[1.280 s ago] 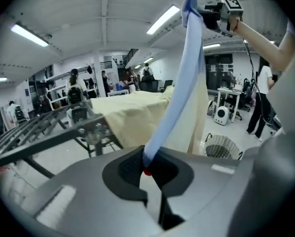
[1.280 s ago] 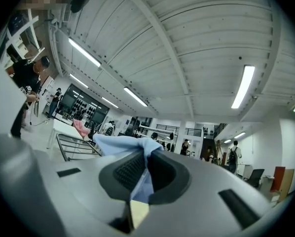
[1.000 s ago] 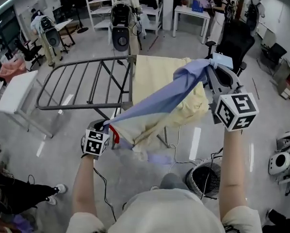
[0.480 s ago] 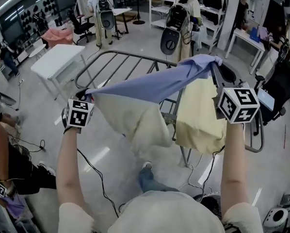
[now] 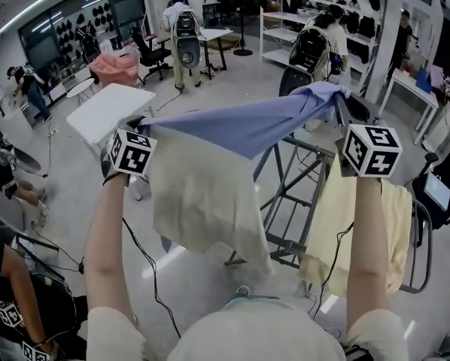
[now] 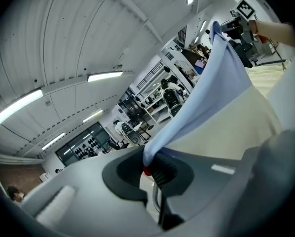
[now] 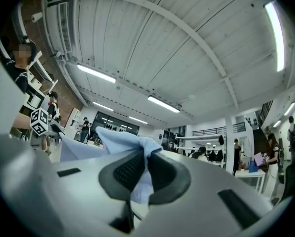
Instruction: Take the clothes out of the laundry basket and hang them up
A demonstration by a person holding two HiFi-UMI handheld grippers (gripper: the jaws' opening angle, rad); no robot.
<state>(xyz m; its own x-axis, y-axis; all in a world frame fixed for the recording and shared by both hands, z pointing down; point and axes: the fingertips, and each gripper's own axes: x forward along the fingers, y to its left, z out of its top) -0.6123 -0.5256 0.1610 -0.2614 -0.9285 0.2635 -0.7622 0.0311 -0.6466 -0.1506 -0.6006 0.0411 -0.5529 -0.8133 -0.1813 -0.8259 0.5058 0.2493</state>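
Observation:
A garment, pale blue along the top (image 5: 240, 125) and cream below (image 5: 202, 194), is stretched wide at chest height between both grippers. My left gripper (image 5: 141, 124) is shut on its left corner; in the left gripper view the blue cloth (image 6: 206, 88) runs out of the closed pads (image 6: 157, 173). My right gripper (image 5: 336, 100) is shut on the right corner, where bunched blue cloth (image 7: 123, 138) sits between the pads (image 7: 125, 171). Behind the garment stands the grey drying rack (image 5: 285, 194), with a yellow cloth (image 5: 360, 232) draped over its right side. No laundry basket is in view.
A white table (image 5: 108, 107) stands at the left behind my left gripper. People with backpack rigs (image 5: 183, 40) stand further back near white shelves (image 5: 285, 21). A person (image 5: 14, 307) sits low at the left. A cable (image 5: 146, 277) trails over the floor.
Both grippers have risen and spread with the garment, which now hangs open in front of the rack. The head view has swung round the rack, so the yellow cloth now shows at the right.

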